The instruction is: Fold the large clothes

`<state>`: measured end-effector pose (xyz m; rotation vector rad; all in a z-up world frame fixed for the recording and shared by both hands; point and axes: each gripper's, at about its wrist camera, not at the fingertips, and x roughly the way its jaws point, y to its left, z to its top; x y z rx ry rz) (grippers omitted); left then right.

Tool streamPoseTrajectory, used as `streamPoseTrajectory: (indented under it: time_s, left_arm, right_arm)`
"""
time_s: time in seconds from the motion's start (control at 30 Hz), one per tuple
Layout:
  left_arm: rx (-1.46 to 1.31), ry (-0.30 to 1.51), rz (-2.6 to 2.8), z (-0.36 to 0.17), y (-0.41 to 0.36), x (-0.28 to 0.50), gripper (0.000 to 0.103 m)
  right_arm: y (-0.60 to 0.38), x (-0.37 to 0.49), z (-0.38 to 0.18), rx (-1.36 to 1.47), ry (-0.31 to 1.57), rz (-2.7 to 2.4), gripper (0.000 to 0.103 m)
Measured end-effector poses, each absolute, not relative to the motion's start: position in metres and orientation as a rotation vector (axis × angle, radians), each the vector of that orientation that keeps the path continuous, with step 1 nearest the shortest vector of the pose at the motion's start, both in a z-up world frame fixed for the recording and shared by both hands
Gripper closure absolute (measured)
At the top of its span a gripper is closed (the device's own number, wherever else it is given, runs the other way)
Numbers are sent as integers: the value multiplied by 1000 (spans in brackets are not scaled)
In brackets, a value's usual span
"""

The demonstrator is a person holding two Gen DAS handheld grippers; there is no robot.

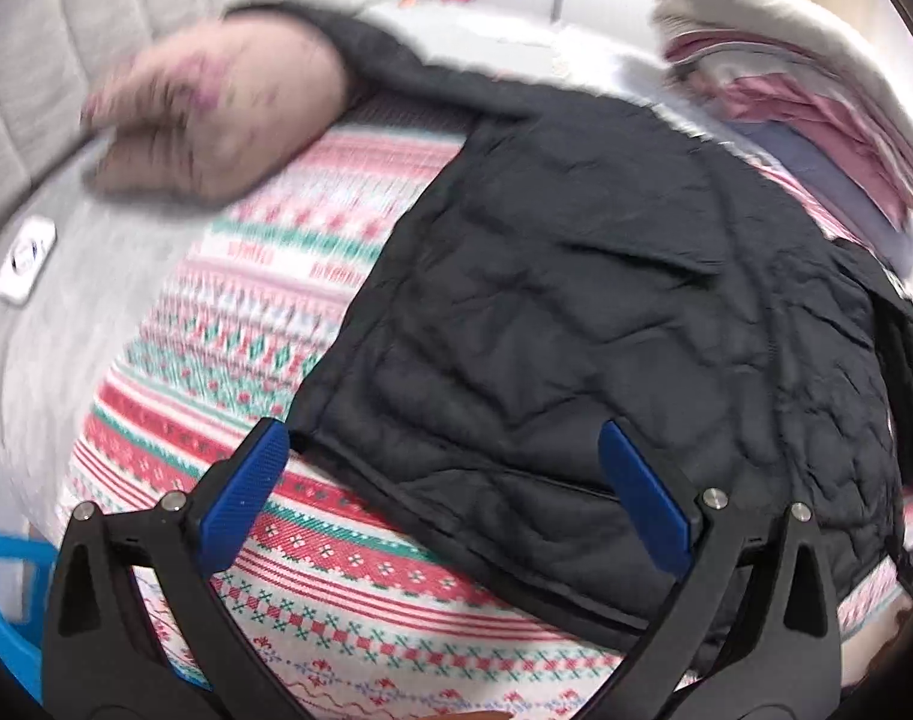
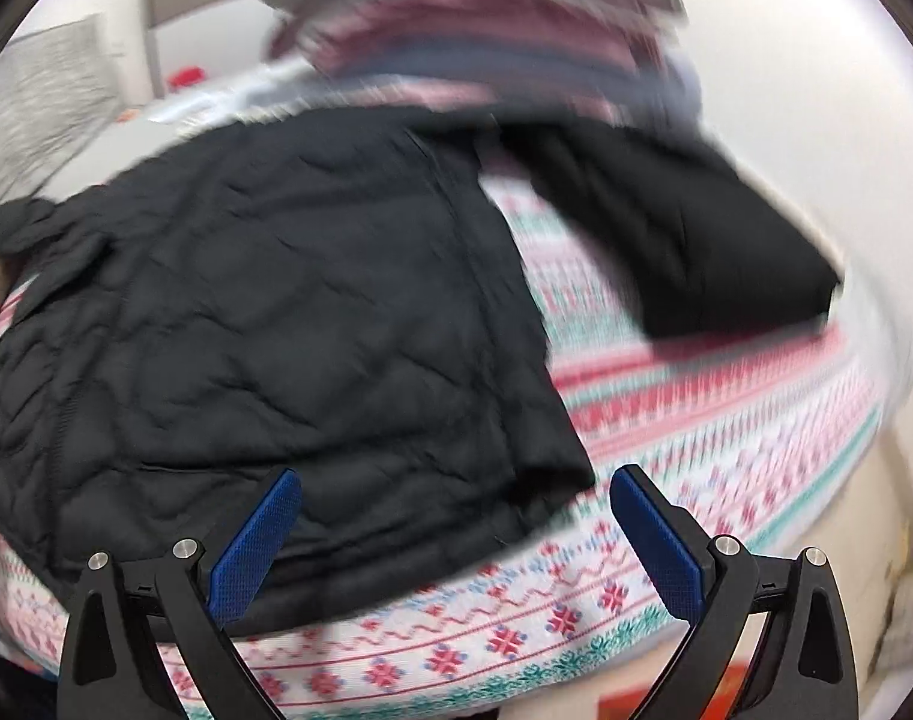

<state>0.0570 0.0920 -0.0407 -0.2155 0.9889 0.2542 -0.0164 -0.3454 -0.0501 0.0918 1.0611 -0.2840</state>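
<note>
A black quilted jacket [image 1: 576,324] lies spread on a bed with a red, green and white patterned blanket [image 1: 264,324]. My left gripper [image 1: 444,474] is open over the jacket's near left hem corner, holding nothing. In the right wrist view the jacket [image 2: 264,312] fills the left and middle, with a sleeve [image 2: 696,228] stretched out to the right. My right gripper [image 2: 456,516] is open above the jacket's near right hem corner, holding nothing. Both views are motion-blurred.
A stack of folded clothes [image 1: 804,84] sits at the far end of the bed, also in the right wrist view [image 2: 486,24]. A pinkish pillow [image 1: 216,108] lies at far left. A blue basket [image 1: 6,612] is at the lower left.
</note>
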Motion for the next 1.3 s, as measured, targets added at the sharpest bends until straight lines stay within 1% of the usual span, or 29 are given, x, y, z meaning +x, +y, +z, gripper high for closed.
streamPoseTrajectory:
  time_s: [0.07, 0.1, 0.13, 0.17, 0.2, 0.23, 0.27, 0.3, 0.33, 0.37, 0.4, 0.47, 0.57, 0.63, 0.77, 0.8, 0.83, 0.87, 0.9, 0.93, 0.97, 1.0, 1.03, 1.07, 1.1, 1.13, 1.23, 1.3]
  left_arm:
    - [-265, 1021, 254, -50, 100, 64, 8]
    - [-276, 1035, 257, -54, 101, 66, 10]
    - [-274, 1048, 259, -57, 100, 68, 17]
    - [-272, 1070, 257, -62, 97, 70, 30]
    - [-277, 1100, 250, -68, 95, 73, 38]
    - [-295, 1118, 239, -75, 94, 78, 55]
    - [-303, 1136, 242, -81, 92, 79, 61]
    - [-300, 1129, 260, -83, 89, 78, 64]
    - [-288, 1121, 272, -81, 85, 77, 75]
    - [-274, 1114, 270, -79, 82, 75, 82]
    - [-273, 1107, 263, -79, 80, 74, 84]
    - [-283, 1108, 241, -76, 73, 66, 90]
    - [-267, 1108, 218, -74, 63, 54, 92]
    - [-254, 1095, 213, -71, 59, 50, 92]
    - [-305, 1058, 229, -59, 71, 43, 91]
    - [-335, 1042, 240, -53, 77, 40, 89]
    - [-356, 1027, 246, -50, 82, 41, 82]
    - [-380, 997, 267, -43, 87, 37, 71]
    - [-390, 979, 283, -38, 90, 36, 63]
    - [-401, 940, 311, -29, 92, 33, 50]
    - [-408, 910, 323, -25, 93, 31, 43]
    - [-418, 860, 330, -16, 90, 29, 42]
    - [-421, 834, 329, -12, 87, 29, 41]
    - [-419, 812, 323, -6, 81, 33, 37]
    - [-407, 804, 310, -1, 72, 39, 34]
    - [-393, 806, 296, 2, 64, 45, 30]
    - [-349, 821, 247, 12, 38, 66, 27]
    - [-331, 827, 186, 20, 20, 80, 20]
  right_arm:
    - [-356, -14, -55, 153, 1072, -264, 0]
    - [-361, -12, -58, 181, 1084, -253, 4]
    - [-363, -9, -60, 198, 1096, -244, 8]
    - [-365, -4, -64, 214, 1113, -236, 14]
    - [-365, 2, -69, 224, 1131, -234, 21]
    - [-366, 8, -78, 239, 1159, -233, 26]
    - [-368, 11, -83, 265, 1181, -228, 39]
    - [-370, 14, -85, 289, 1184, -222, 55]
    - [-373, 16, -84, 303, 1173, -230, 67]
    - [-376, 18, -81, 314, 1153, -232, 84]
    - [-379, 19, -79, 322, 1138, -235, 88]
    - [-385, 19, -73, 322, 1107, -271, 92]
    - [-399, 13, -58, 312, 1033, -360, 94]
    - [-407, 11, -51, 336, 1006, -378, 94]
    - [-406, 11, -58, 319, 1069, -336, 94]
    - [-408, 7, -54, 322, 1050, -353, 92]
    - [-412, 7, -51, 324, 1013, -368, 91]
    - [-412, 1, -42, 317, 963, -391, 85]
    - [-408, -10, -37, 305, 922, -420, 76]
    - [-409, -16, -28, 304, 867, -455, 70]
    - [-410, -21, -20, 316, 822, -469, 54]
    - [-411, -24, -14, 345, 777, -468, 29]
    - [-411, -23, -11, 388, 741, -449, 20]
    - [-410, -19, -12, 432, 722, -416, 18]
    - [-406, -14, -13, 452, 720, -389, 18]
    - [-400, -8, -14, 461, 723, -355, 18]
    - [-381, 10, -16, 446, 732, -314, 18]
    - [-366, 21, -15, 431, 719, -280, 18]
